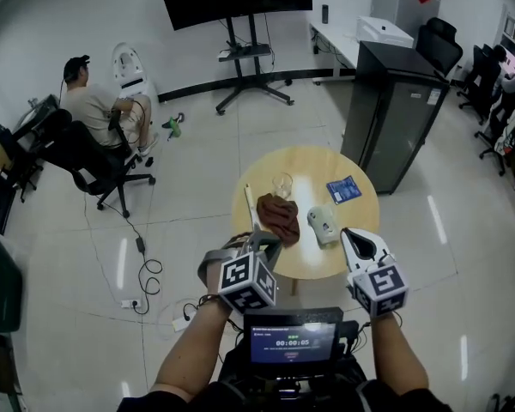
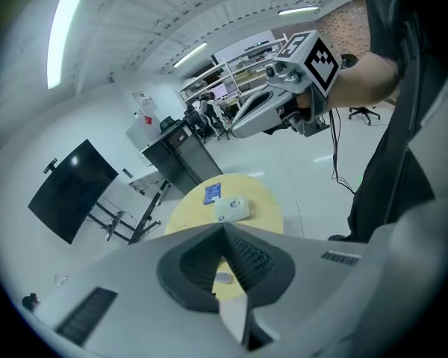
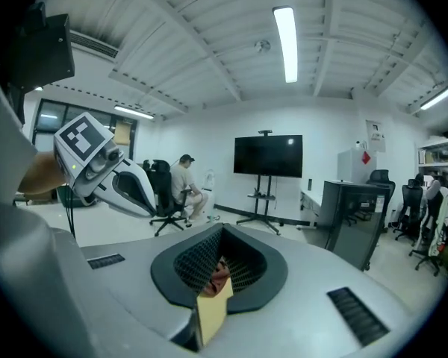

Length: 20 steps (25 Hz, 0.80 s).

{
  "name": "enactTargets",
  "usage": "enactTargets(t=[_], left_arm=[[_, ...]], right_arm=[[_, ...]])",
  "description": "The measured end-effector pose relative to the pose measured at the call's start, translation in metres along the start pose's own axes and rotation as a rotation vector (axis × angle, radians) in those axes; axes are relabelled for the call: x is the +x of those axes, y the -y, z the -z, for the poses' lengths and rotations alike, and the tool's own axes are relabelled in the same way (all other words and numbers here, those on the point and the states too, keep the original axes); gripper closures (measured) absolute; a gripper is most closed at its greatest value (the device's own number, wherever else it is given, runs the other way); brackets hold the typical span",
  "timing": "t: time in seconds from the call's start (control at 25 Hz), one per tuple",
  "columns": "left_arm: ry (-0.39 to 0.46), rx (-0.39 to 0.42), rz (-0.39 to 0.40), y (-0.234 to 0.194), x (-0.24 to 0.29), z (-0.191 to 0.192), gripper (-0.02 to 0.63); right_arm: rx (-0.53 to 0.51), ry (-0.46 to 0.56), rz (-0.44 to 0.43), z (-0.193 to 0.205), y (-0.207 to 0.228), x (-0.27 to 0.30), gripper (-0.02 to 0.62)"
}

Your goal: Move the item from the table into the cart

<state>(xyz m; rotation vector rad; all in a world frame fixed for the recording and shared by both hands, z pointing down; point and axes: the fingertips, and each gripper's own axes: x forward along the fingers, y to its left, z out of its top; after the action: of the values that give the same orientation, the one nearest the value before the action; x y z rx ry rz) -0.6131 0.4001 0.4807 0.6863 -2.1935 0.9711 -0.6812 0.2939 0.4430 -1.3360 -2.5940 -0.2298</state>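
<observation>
1. Two tools are in my view. The left gripper (image 2: pixel 224 231) has its jaws closed tip to tip with nothing clamped between them; only a sliver of yellow tabletop shows through the hollow behind the tips.
2. The right gripper (image 3: pixel 222 233) is likewise fully closed and holds nothing. Brown fabric and a yellow surface show through the gap behind its tips, but they lie beyond the tool, not in it.
3. Both tools are held side by side at the near edge of the round yellow table (image 1: pixel 360 230), tips pointing across it.
4. Every item I take for the task's own lies on that table, untouched:
   - a brown cloth (image 1: pixel 279 217), bunched up, just ahead of the left gripper's tips;
   - a clear glass (image 1: pixel 282 184), upright, beyond the cloth on the same line;
   - a white pack (image 1: pixel 324 226), just ahead of the right gripper and to its inner side;
   - a blue packet (image 1: pixel 344 189), flat, beyond the white pack, apart from it.
5. I cannot tell which of these is the intended item.
6. Surroundings: a black cabinet (image 1: pixel 395 114) stands past the table's far edge on the right gripper's side. A seated person (image 1: pixel 94 110) is well away to the left gripper's outer side.
</observation>
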Motion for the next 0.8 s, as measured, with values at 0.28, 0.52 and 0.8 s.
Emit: enactTargets(t=[0.28, 0.52, 0.8], left_arm=[[-0.015, -0.027, -0.009, -0.143, 0.034, 0.105, 0.62], [-0.044, -0.065, -0.014, -0.232, 0.076, 0.142, 0.62], [-0.074, -0.109, -0.04, -0.313, 0.131, 0.15, 0.618]], right_arm=[[-0.026, -0.049, -0.068, -0.034, -0.03, 0.176, 0.614], [-0.073, -0.116, -0.118, -0.058, -0.01, 0.284, 0.517], [-0.138, -0.224, -0.287, -0.054, 0.024, 0.392, 0.377]])
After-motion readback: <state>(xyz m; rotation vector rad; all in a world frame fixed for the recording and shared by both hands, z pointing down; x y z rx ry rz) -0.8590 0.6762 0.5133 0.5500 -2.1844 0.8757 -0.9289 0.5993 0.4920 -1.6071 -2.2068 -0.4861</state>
